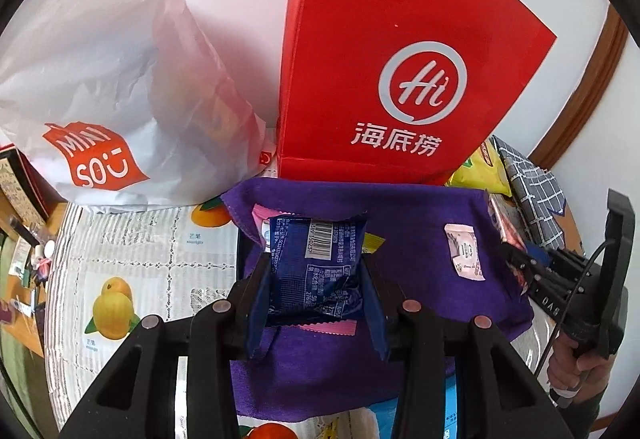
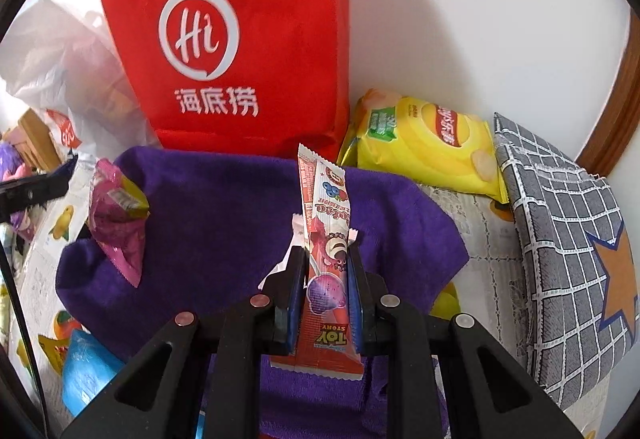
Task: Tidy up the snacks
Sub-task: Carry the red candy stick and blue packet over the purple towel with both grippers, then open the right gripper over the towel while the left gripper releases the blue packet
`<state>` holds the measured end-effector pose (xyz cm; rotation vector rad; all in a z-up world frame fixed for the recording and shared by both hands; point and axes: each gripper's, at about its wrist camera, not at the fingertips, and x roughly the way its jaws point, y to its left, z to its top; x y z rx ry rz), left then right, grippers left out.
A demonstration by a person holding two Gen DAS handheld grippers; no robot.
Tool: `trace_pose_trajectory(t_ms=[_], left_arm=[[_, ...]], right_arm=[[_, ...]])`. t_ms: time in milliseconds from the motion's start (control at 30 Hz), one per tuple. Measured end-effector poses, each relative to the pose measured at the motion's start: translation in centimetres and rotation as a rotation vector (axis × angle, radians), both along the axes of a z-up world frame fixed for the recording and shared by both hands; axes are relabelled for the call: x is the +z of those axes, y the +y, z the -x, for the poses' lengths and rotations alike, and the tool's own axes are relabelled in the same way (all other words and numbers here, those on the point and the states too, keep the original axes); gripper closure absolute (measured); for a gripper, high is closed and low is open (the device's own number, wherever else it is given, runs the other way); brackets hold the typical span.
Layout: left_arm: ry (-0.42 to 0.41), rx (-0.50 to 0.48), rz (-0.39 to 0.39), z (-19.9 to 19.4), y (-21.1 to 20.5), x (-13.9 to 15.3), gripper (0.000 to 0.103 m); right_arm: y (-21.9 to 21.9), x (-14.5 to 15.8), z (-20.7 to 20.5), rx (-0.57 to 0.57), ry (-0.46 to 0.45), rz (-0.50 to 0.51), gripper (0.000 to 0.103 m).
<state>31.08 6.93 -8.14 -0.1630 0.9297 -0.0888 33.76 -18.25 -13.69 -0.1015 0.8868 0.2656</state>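
White wall (image 2: 460, 19), brown wooden trim (image 2: 616, 127), fruit-print tablecloth (image 1: 132, 259)

Glossy crinkled foil wrapper (image 1: 320, 259), soft matt purple cloth (image 1: 420, 207), smooth matt red paper bag (image 1: 360, 19).

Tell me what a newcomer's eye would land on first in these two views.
The big red bag with its white "Hi" logo stands upright against the wall, right behind the purple cloth. In front of it, the left gripper clamps a dark blue snack packet over the cloth, and the right gripper clamps a long red lollipop wrapper. A yellow chip bag lies to the red bag's right.
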Motion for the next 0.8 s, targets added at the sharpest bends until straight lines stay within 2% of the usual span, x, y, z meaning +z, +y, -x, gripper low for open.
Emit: trace_pose_trajectory(t_ms=[233,500,800], left_arm=[[0.022,0.013,0.019,-0.3,0.3,-0.4,0.063],[0.049,-0.029,0.019,-0.3,-0.9,-1.2,0.063],[0.121,-0.041,-0.020,-0.9,-2.0,-2.8,0.063]], right_arm=[[1.1,-1.6,-0.4,0.036,0.059,0.021,0.083],[2.1,-2.5,-0.2,0.079,0.108,0.054,0.082],[2.3,-0.9,0.7,0.099,0.060,0.056,0.079]])
